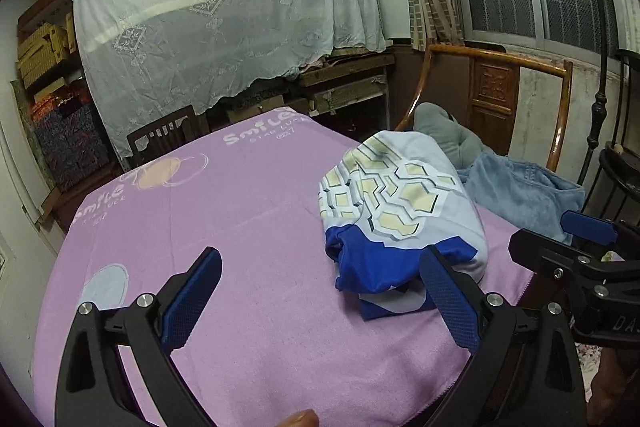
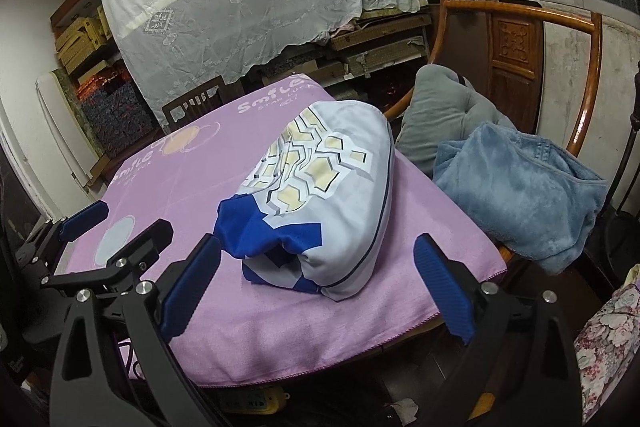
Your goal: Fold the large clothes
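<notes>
A folded light blue garment (image 1: 404, 215) with a yellow hexagon print and dark blue parts lies bundled on the right side of the purple cloth (image 1: 224, 227). It also shows in the right wrist view (image 2: 320, 199). My left gripper (image 1: 320, 303) is open and empty, near the table's front edge, left of the bundle. Its right finger pad (image 1: 448, 299) is close to the bundle's front edge. My right gripper (image 2: 318, 291) is open and empty, just in front of the bundle. The right gripper also shows in the left wrist view (image 1: 576, 247), and the left one in the right wrist view (image 2: 116, 227).
A wooden chair (image 2: 516, 43) beyond the table's right side holds a fluffy blue garment (image 2: 524, 191) and a grey cushion (image 2: 440, 111). A dark chair back (image 1: 164, 135) stands at the far edge. Shelves under a white sheet (image 1: 224, 19) fill the back wall.
</notes>
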`<state>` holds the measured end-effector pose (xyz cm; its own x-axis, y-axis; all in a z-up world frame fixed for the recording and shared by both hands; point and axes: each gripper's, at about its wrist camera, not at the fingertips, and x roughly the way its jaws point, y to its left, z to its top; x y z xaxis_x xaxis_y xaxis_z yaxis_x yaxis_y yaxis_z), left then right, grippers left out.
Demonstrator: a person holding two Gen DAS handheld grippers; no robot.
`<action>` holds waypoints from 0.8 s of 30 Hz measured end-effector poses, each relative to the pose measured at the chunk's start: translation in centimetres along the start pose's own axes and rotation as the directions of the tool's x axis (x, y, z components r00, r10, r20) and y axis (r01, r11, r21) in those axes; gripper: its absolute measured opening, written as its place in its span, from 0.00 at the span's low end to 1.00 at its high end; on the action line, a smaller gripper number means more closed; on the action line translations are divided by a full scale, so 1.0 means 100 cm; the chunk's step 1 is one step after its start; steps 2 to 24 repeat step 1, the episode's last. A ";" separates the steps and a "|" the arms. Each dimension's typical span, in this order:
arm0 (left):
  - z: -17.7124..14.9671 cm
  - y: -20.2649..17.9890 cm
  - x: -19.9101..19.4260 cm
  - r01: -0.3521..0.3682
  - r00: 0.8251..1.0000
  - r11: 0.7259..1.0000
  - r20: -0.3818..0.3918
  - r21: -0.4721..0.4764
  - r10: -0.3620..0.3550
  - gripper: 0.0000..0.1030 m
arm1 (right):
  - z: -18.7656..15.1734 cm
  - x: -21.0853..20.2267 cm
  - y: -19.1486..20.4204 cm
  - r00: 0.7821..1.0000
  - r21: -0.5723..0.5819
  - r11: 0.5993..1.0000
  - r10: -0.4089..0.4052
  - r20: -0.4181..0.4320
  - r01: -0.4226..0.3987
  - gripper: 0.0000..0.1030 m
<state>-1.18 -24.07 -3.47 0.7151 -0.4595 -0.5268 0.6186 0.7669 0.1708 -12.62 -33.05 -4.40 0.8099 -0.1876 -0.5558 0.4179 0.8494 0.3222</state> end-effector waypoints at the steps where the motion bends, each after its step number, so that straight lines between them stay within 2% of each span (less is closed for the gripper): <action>1: 0.000 0.001 -0.001 0.004 1.000 1.000 0.005 -0.005 -0.004 0.97 | 0.000 -0.001 0.000 1.000 0.001 1.000 -0.001 0.002 0.001 0.92; 24: 0.000 0.001 -0.001 0.004 1.000 1.000 0.005 -0.005 -0.004 0.97 | 0.000 -0.001 0.000 1.000 0.001 1.000 -0.001 0.002 0.001 0.92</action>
